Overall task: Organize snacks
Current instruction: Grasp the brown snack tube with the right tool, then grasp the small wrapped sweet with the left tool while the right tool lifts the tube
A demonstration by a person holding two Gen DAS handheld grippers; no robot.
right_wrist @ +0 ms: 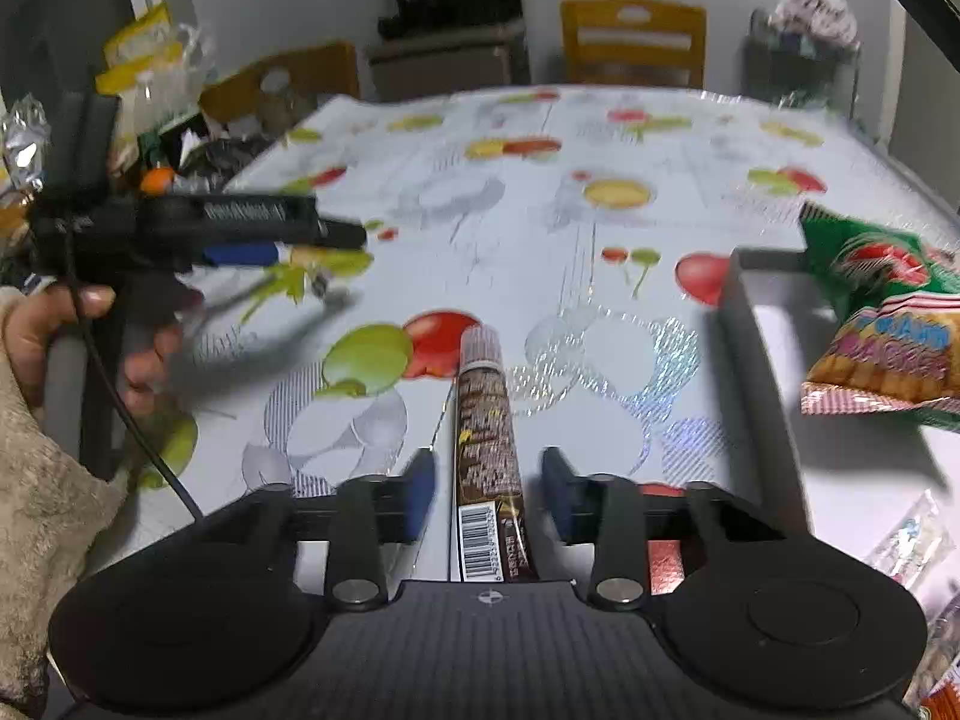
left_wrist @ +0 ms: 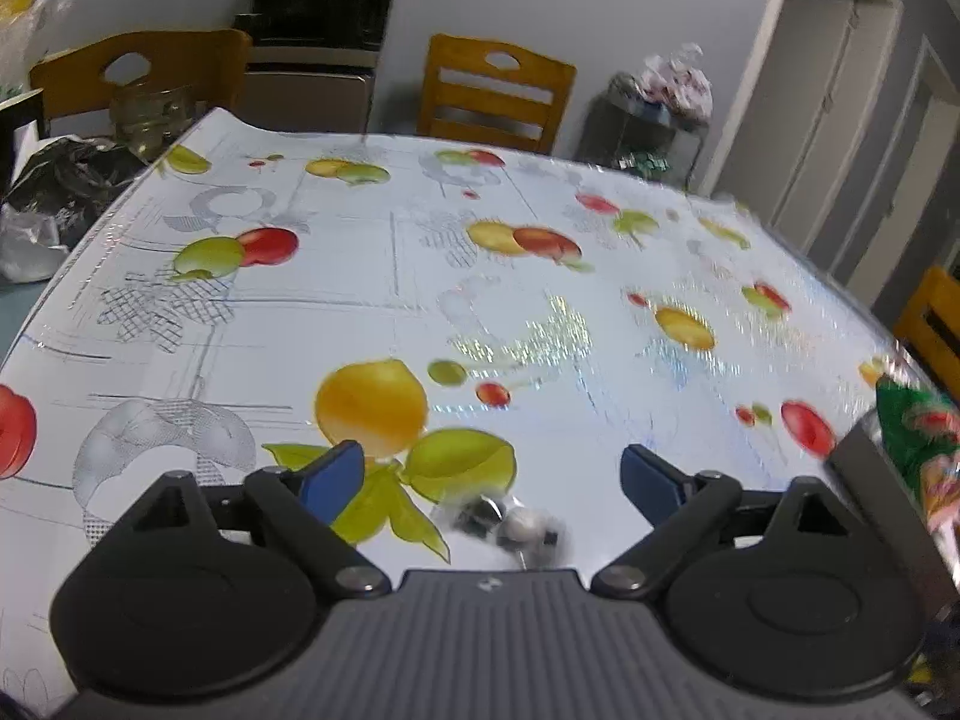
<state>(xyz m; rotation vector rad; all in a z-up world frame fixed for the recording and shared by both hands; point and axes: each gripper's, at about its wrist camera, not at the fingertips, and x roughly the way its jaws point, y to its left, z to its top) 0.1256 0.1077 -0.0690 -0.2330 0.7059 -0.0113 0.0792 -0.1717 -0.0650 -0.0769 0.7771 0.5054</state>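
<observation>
A long brown snack stick (right_wrist: 487,450) with a barcode lies on the fruit-print tablecloth (right_wrist: 540,240), between the two blue pads of my right gripper (right_wrist: 487,495). The jaws stand open, apart from the wrapper on both sides. My left gripper (left_wrist: 492,480) is open over the table; a small clear-wrapped candy (left_wrist: 510,525) lies just below it. The left gripper also shows from the side in the right wrist view (right_wrist: 240,252), held by a hand. A grey bin (right_wrist: 762,312) on the right holds a green bag (right_wrist: 864,264) and an orange snack bag (right_wrist: 888,360).
Wooden chairs (left_wrist: 492,93) stand behind the table. A dark plastic bag (left_wrist: 60,180) and a glass jar (left_wrist: 150,114) sit off the left edge. More wrapped snacks (right_wrist: 912,540) lie at the right. The bin's corner and green bag (left_wrist: 906,438) show at the left view's right edge.
</observation>
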